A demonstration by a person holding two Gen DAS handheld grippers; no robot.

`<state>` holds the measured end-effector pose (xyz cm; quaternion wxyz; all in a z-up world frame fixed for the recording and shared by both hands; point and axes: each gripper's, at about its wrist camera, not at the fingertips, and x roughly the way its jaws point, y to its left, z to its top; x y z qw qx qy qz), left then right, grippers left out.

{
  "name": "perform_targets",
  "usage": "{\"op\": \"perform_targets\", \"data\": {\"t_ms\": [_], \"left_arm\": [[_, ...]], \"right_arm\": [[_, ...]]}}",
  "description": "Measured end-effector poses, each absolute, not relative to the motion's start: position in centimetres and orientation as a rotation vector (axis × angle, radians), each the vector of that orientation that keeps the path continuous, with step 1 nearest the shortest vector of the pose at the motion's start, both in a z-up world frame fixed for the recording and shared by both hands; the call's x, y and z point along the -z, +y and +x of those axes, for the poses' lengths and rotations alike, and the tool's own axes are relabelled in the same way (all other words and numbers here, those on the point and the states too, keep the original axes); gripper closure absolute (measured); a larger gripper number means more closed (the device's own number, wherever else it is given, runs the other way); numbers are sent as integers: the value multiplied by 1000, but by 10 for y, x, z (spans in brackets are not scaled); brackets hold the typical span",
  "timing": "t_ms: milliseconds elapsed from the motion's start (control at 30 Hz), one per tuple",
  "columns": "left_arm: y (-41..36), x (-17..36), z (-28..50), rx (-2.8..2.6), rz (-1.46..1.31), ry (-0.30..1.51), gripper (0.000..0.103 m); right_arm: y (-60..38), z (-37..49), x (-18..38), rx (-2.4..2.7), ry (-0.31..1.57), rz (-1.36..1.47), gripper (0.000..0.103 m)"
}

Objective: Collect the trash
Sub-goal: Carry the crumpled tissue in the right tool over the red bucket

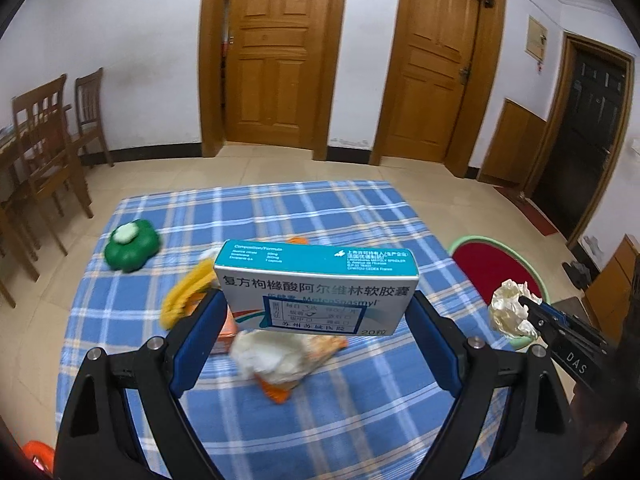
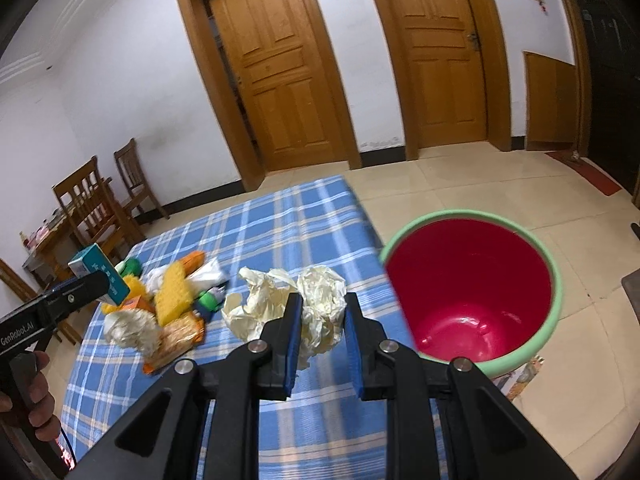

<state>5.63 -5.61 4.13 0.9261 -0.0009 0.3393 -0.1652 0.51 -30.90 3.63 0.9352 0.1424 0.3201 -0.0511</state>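
Note:
My left gripper (image 1: 316, 308) is shut on a teal and white medicine box (image 1: 316, 288), held lengthwise above the blue plaid table (image 1: 360, 400). In the right wrist view the same box (image 2: 98, 270) shows at the far left in the left gripper (image 2: 102, 282). My right gripper (image 2: 322, 304) is shut on a crumpled white paper ball (image 2: 322, 308), lifted near the table's right edge beside the red bin (image 2: 472, 292) with a green rim. The paper ball (image 1: 510, 312) and right gripper (image 1: 530, 312) also show at the right of the left wrist view, in front of the bin (image 1: 496, 268).
A trash pile stays on the table: a white wad (image 1: 272, 356), a yellow scrubber (image 2: 173, 290), snack wrappers (image 2: 176, 340), more crumpled paper (image 2: 252, 304). A green lidded container (image 1: 130, 244) sits far left. Wooden chairs (image 1: 44, 152) and two doors (image 1: 276, 52) stand beyond.

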Motion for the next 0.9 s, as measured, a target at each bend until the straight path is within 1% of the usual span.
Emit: {"op": "perform_targets", "data": {"t_ms": [500, 900], "left_arm": [[-154, -32, 87, 474, 94, 740, 13], [-236, 3, 115, 554, 175, 825, 13]], "right_arm": [[-388, 7, -15, 284, 693, 331, 80], [-435, 23, 27, 353, 772, 371, 78]]}}
